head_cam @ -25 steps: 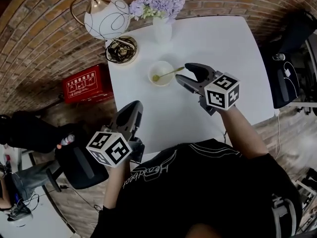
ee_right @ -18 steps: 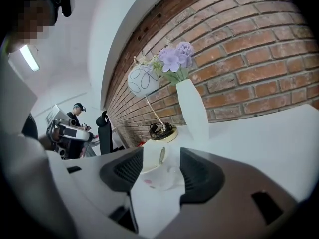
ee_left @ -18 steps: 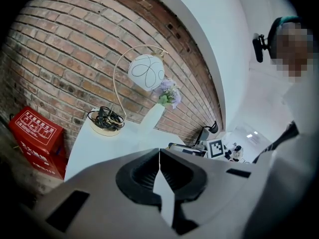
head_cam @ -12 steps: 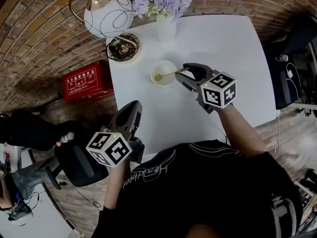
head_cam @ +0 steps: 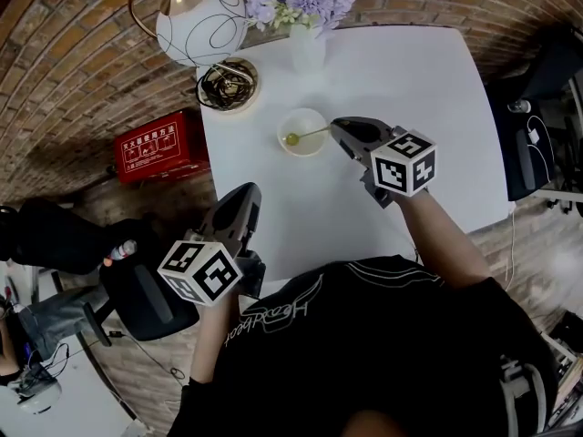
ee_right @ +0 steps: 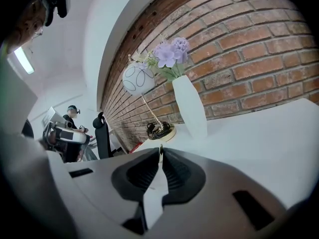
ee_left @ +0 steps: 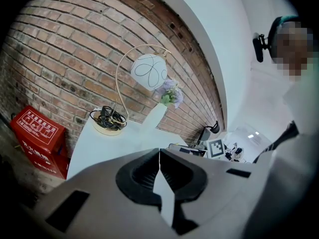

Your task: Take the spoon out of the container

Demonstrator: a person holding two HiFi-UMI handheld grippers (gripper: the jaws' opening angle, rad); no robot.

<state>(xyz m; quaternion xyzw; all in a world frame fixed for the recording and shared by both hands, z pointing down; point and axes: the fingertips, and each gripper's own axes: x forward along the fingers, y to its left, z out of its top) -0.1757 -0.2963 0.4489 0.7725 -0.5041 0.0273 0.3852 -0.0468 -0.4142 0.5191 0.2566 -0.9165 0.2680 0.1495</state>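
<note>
A small white bowl (head_cam: 303, 121) stands on the white table (head_cam: 419, 71) with a yellow-green spoon (head_cam: 299, 137) in it, handle pointing right. My right gripper (head_cam: 335, 127) is at the handle's end and its jaws are closing on it. In the right gripper view the thin tip of the spoon handle (ee_right: 160, 150) sticks up between the meeting jaws of the right gripper (ee_right: 160, 157). My left gripper (head_cam: 246, 198) hangs off the table's near left edge, jaws together and empty, as the left gripper (ee_left: 159, 156) view shows.
A white vase with purple flowers (head_cam: 305, 25) stands behind the bowl. A globe lamp (head_cam: 196, 30) on a gold base with cables (head_cam: 225, 85) is at the back left corner. A red box (head_cam: 153, 151) and a black chair (head_cam: 146, 289) are on the floor to the left.
The right gripper moved left to the spoon's handle and its jaws went from wide open to closed on it. The left gripper stayed put.
</note>
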